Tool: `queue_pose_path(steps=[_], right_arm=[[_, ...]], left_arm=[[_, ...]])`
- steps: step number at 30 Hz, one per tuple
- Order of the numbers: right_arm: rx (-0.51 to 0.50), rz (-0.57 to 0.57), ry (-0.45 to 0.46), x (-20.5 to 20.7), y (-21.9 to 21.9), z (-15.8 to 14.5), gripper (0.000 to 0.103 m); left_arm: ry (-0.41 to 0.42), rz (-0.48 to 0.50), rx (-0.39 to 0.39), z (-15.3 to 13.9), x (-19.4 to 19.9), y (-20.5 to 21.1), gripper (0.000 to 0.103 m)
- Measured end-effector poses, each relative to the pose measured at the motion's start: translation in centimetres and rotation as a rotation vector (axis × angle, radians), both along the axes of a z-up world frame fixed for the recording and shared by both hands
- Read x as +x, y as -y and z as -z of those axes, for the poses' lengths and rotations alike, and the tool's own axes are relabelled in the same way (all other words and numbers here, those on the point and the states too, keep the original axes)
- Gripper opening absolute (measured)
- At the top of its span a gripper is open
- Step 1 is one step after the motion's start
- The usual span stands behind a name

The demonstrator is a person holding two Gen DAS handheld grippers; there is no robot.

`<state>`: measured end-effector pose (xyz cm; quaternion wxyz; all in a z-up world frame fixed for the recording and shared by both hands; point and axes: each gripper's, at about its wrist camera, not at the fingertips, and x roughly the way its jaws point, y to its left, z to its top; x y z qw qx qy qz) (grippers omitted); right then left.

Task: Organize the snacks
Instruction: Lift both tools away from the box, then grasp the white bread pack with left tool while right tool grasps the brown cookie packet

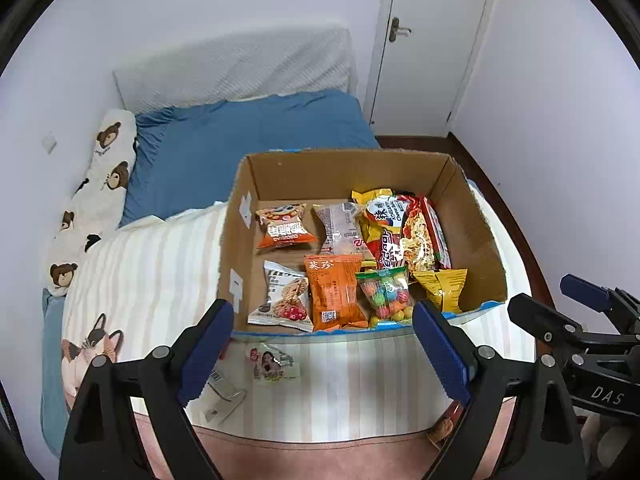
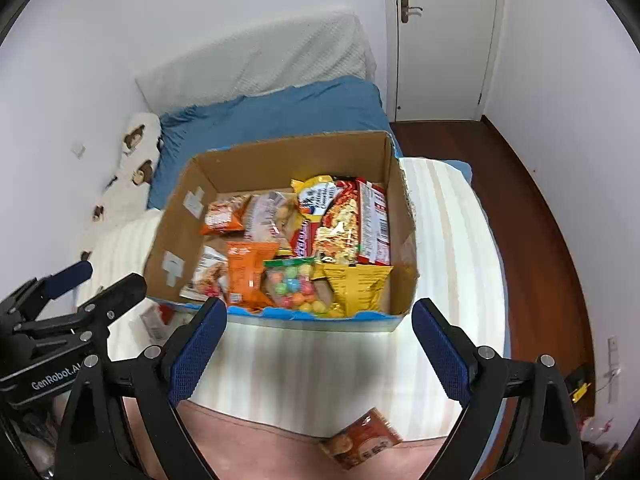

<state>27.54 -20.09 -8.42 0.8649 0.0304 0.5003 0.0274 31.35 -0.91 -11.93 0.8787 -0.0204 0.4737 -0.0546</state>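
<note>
Both tools hang above the near edge of the bed with jaws spread wide and nothing between them: the left gripper [image 1: 324, 344] and the right gripper [image 2: 320, 344], each with black arms and blue ribbed pads. Only the left wrist view shows the small clear packet with a printed face [image 1: 274, 364] lying on the cream striped blanket [image 1: 360, 380] just in front of the box, and a flat clear wrapper [image 1: 222, 398] partly hidden behind the left finger. Only the right wrist view shows the orange-brown snack packet [image 2: 362, 438] at the blanket's near edge, well apart from the box. Beyond these stands the open brown cardboard box [image 1: 476, 236] with its torn blue-edged front wall. The box holds the snacks: in front, a white cookie packet [image 1: 282, 300], an orange pouch [image 1: 334, 292], a clear bag of coloured candy balls [image 1: 386, 294] and a yellow packet [image 1: 444, 286]; behind, an orange cartoon packet [image 1: 284, 226], a clear pastry packet [image 1: 340, 226] and red instant-noodle packs [image 1: 420, 236]. Farther off lie a blue bedsheet [image 1: 248, 148], a bear-print pillow [image 1: 108, 184], a grey padded headboard [image 1: 236, 68] and a white door [image 1: 432, 40].
</note>
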Motion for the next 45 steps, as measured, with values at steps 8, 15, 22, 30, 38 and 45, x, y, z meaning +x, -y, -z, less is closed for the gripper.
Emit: queue_pose_path(steps=[8, 15, 22, 30, 38, 45], right_arm=[[0.111, 0.018, -0.001, -3.1, -0.1, -0.6, 0.096], [0.269, 0.174, -0.173, -6.7, 2.8, 7.6, 0.096], [0.333, 0.387, -0.322, -9.4, 6.1, 16.9, 0.096], [0.330, 0.519, -0.422, -9.2, 6.9, 23.9, 0.096], [0.289, 0.554, -0.372, -8.2, 5.8, 23.9, 0.075], [0.204, 0.370, -0.371, -7.9, 0.7, 23.3, 0.060]], left_arm=[[0.000, -0.030, -0.006, 0.8, -3.2, -1.7, 0.092], [-0.110, -0.074, 0.132, 8.3, -8.0, -5.5, 0.092], [-0.261, -0.143, 0.192, 15.2, -8.1, -10.8, 0.092], [-0.330, 0.020, 0.312, 18.5, -3.2, -11.6, 0.092], [-0.555, -0.208, -0.101, 21.3, 0.6, -16.3, 0.092], [-0.571, -0.350, -0.270, 24.2, 0.5, -18.1, 0.071]])
